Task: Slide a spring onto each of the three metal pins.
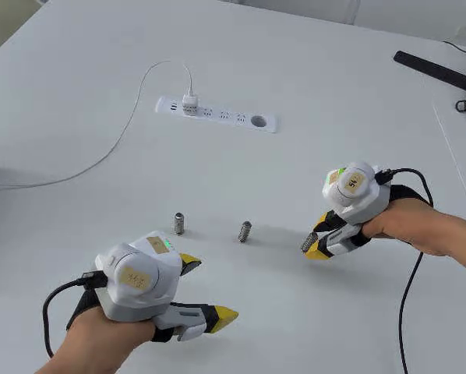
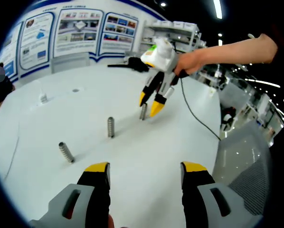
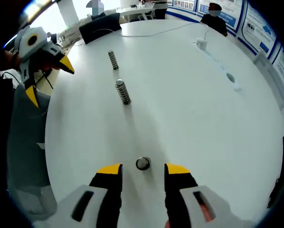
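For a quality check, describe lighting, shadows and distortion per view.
Head view: soft light, shadow beside the right gripper's yellow-tipped tongs on the white table. Left gripper view: fisheye curves the blue-framed posters; ceiling strip light glares. Right gripper view: table edge bows, top-left overexposed.

I see three short metal pins standing in a row on the white counter (image 1: 295,171), well apart, each sleeved in a grey coil spring: the left pin (image 1: 178,223), the middle pin (image 1: 245,231), and the right pin (image 1: 308,242), which sits between the parted yellow tips of my right tongs (image 1: 318,237).
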Motion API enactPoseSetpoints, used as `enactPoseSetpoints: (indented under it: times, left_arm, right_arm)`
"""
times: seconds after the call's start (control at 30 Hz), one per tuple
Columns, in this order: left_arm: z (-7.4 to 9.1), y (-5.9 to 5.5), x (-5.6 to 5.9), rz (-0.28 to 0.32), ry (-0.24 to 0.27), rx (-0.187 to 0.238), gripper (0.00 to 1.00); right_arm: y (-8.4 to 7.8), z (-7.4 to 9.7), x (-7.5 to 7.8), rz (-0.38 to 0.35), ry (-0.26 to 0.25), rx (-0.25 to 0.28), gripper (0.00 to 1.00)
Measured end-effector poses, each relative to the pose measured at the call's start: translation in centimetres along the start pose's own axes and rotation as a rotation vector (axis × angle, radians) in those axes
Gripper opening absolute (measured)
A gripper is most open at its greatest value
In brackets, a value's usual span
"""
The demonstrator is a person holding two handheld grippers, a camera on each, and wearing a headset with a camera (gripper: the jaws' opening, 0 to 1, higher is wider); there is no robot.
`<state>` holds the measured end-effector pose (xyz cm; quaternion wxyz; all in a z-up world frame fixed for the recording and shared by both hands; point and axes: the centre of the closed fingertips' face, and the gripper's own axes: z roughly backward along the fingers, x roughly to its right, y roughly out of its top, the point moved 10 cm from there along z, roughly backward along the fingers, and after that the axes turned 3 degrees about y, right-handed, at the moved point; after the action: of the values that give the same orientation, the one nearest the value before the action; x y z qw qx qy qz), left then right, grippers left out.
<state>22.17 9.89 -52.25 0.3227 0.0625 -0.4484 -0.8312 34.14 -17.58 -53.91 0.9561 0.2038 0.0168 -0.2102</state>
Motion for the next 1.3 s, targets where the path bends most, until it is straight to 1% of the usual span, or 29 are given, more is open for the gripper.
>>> enactPoseSetpoints:
  times: [0.13,0.47,0.63,0.67,0.9,0.97,1.0,1.07,1.17,1.3]
  left_arm:
    - [0.2,0.2,0.0,-0.004,0.002,0.002,0.61]
    - [0.8,0.3,-0.3,0.003,0.020,0.010,0.61]
    - [1.2,0.2,-0.8,0.021,0.038,0.018,0.61]
    - [1.4,0.1,-0.9,0.027,0.041,0.020,0.61]
    - [1.9,0.0,-1.4,0.046,0.064,0.025,0.62]
    - [2.0,0.0,-1.6,0.052,0.069,0.027,0.62]
    - [2.1,0.0,-1.7,0.055,0.074,0.028,0.62]
    - [2.2,0.0,-1.8,0.060,0.078,0.029,0.62]
    - [2.3,0.0,-2.1,0.077,0.092,0.035,0.63]
    - [2.6,0.0,-2.3,0.088,0.105,0.041,0.64]
  right_arm:
    - [-0.6,0.4,-0.1,-0.037,-0.008,0.024,0.37]
    - [-2.1,1.2,-1.3,-0.134,-0.030,0.095,0.40]
    - [-2.8,1.5,-2.1,-0.224,-0.052,0.172,0.43]
    - [-3.0,1.7,-2.4,-0.252,-0.058,0.197,0.43]
    - [-4.5,2.2,-3.4,-0.356,-0.097,0.289,0.47]
    - [-4.9,2.4,-3.8,-0.386,-0.117,0.325,0.49]
    - [-5.0,2.6,-4.1,-0.407,-0.117,0.344,0.49]
    - [-5.3,2.7,-4.5,-0.427,-0.126,0.372,0.52]
    - [-5.5,3.1,-5.4,-0.446,-0.142,0.421,0.53]
    - [-5.6,3.2,-6.6,-0.474,-0.151,0.469,0.58]
